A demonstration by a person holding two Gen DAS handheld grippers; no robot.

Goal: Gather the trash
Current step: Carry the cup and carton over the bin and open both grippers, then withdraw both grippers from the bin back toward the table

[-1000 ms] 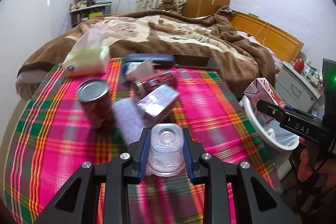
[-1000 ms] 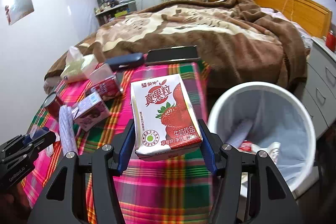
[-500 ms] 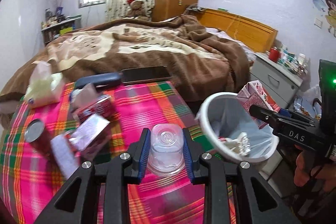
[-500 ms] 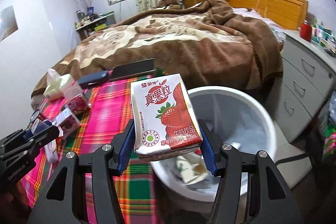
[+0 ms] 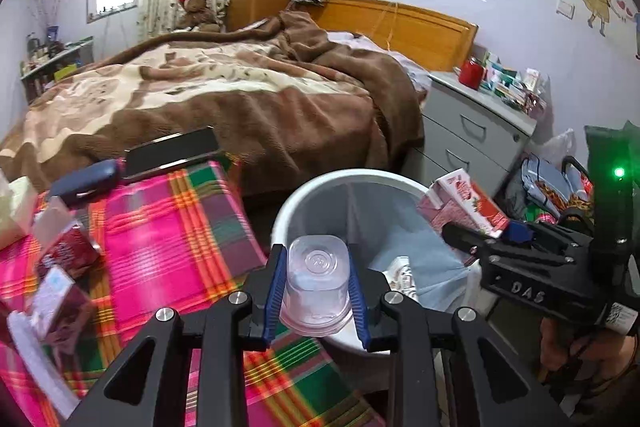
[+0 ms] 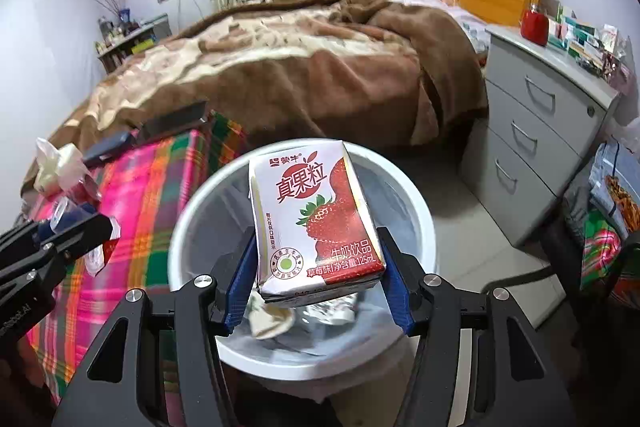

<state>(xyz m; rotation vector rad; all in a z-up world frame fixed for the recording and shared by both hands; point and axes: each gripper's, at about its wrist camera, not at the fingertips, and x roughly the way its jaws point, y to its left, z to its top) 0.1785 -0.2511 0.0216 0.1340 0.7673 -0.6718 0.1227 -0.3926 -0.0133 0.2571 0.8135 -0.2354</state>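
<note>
Both grippers are now reaching the round white plastic trash bin (image 6: 416,195), having swung off the desk. Over its opening, the red-and-white strawberry milk carton (image 6: 316,223) is sitting clamped in the right gripper (image 6: 316,287) fingers. At nine o'clock of it, the left gripper (image 5: 316,291) fingers are squeezing an upturned clear plastic cup (image 5: 316,283) above the bin's near rim, beside the pink plaid-clothed desk (image 5: 160,219).

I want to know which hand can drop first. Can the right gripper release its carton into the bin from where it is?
Probably yes. The right gripper holds the carton over the open bin, nothing between them. The left gripper, holding a cup, is off to the side.
</note>
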